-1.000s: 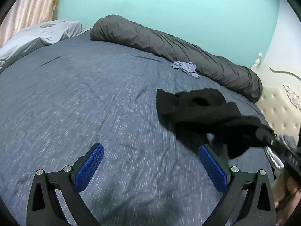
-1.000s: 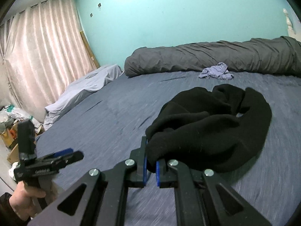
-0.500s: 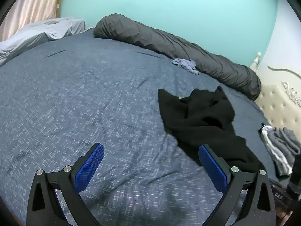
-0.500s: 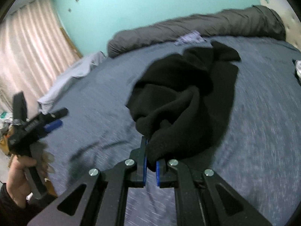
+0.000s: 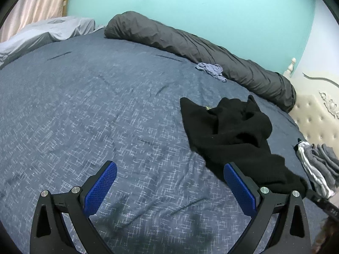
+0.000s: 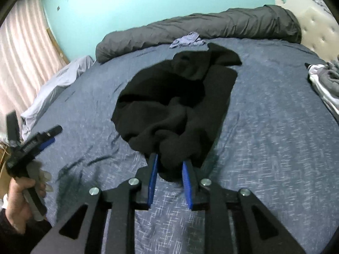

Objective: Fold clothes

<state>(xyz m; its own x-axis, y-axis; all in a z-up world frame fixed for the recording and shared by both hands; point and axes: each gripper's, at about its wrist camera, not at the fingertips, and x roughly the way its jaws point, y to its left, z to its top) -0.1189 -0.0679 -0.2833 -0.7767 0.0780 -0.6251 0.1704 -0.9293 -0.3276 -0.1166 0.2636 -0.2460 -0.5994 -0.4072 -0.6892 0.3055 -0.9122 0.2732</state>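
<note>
A crumpled black garment [image 5: 228, 131] lies on the blue bedspread [image 5: 84, 116], stretched toward the near right. In the right wrist view its near end [image 6: 171, 165] sits between the blue pads of my right gripper [image 6: 169, 160]. Those jaws are opening, and the cloth rests loosely between them on the bed. My left gripper [image 5: 170, 166] hovers low over the bedspread, left of the garment, wide open with nothing between its pads. The right wrist view also shows the left gripper [image 6: 31, 144] in a hand at the far left.
A rolled dark grey duvet [image 5: 190, 42] lies along the far side, with a small blue-grey cloth [image 5: 209, 69] beside it. Folded grey and white clothes [image 5: 317, 160] are stacked at the right near the padded headboard [image 5: 317, 114]. A light grey sheet [image 5: 42, 31] is bunched far left.
My right gripper swung down and laid the lifted black garment flat on the bed, and its shut jaws have parted. The left gripper sank slightly toward the bedspread.
</note>
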